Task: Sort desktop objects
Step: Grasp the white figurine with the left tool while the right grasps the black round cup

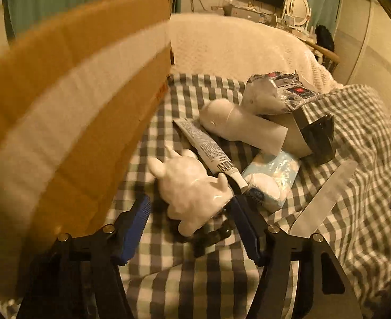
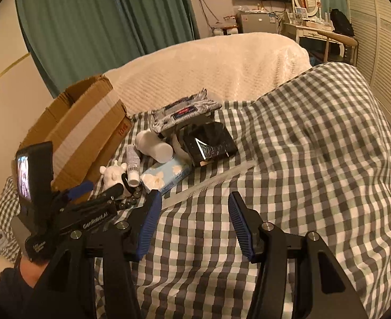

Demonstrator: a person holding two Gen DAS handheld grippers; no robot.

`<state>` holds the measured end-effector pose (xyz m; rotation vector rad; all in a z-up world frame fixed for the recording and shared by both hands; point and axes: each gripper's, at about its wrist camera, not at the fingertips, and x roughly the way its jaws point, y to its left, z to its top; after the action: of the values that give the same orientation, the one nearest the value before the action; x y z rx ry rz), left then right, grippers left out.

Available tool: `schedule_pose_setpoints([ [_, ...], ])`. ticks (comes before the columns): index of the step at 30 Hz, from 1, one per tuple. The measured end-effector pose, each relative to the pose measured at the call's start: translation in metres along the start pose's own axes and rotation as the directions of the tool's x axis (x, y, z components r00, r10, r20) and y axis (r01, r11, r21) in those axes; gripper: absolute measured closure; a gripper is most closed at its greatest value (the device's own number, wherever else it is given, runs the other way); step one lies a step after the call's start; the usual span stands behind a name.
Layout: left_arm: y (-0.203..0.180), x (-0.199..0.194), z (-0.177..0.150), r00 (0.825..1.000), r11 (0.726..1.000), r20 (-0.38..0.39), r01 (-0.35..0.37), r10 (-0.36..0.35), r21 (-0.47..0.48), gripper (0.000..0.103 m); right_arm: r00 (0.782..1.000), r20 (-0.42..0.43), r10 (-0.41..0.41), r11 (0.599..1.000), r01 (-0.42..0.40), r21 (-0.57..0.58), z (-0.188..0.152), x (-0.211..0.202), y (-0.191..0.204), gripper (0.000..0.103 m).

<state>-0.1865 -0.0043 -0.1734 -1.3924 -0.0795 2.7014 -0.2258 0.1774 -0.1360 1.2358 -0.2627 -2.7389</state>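
A pile of objects lies on the checked cloth (image 1: 200,279). My left gripper (image 1: 191,204) is open, its blue fingers on either side of a white ceramic animal figurine (image 1: 187,188), not closed on it. Beside the figurine lie a white tube (image 1: 208,148), a white bottle (image 1: 238,130), a blue tissue pack (image 1: 275,178), a silver foil pouch (image 1: 272,93), a black box (image 1: 317,135), a translucent comb (image 1: 325,194) and dark beads (image 1: 216,234). My right gripper (image 2: 194,207) is open and empty above bare cloth, in front of the comb (image 2: 211,183). The left gripper also shows in the right wrist view (image 2: 99,188).
An open cardboard box (image 1: 62,122) stands close on the left; it also shows in the right wrist view (image 2: 83,130). A cream blanket (image 2: 222,63) covers the bed behind. Curtains, a dresser and a screen are far behind.
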Motion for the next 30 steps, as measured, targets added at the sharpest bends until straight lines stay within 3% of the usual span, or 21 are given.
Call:
schedule_pose_setpoints([
  [5, -0.001, 0.027, 0.005, 0.998, 1.000, -0.057, 0.010, -0.011, -0.012, 0.041, 1.000, -0.027, -0.015, 1.000, 0.015, 0.004, 0.000, 0.014, -0.001, 0.051],
  [11, 0.011, 0.025, 0.005, 0.998, 0.998, -0.036, 0.051, -0.052, -0.047, 0.070, 0.998, -0.046, -0.041, 0.999, 0.040, -0.014, -0.004, 0.021, 0.004, 0.051],
  [20, 0.015, 0.009, 0.000, 0.997, 0.997, 0.003, 0.072, -0.072, -0.039, 0.068, 0.996, -0.064, -0.060, 0.997, 0.057, -0.045, -0.008, 0.027, 0.016, 0.051],
  [22, 0.015, 0.004, 0.001, 0.998, 0.997, 0.020, 0.068, -0.067, -0.037, 0.060, 0.996, -0.067, -0.062, 0.997, 0.058, -0.054, -0.009, 0.028, 0.017, 0.051],
  [24, 0.019, 0.002, 0.002, 0.997, 0.996, 0.028, 0.077, -0.076, -0.042, 0.059, 0.996, -0.070, -0.062, 0.997, 0.059, -0.054, -0.010, 0.029, 0.017, 0.051],
  [30, 0.018, 0.015, 0.004, 0.998, 0.997, -0.008, 0.069, -0.070, -0.034, 0.054, 0.997, -0.073, -0.036, 0.999, 0.034, -0.028, -0.008, 0.032, 0.012, 0.051],
])
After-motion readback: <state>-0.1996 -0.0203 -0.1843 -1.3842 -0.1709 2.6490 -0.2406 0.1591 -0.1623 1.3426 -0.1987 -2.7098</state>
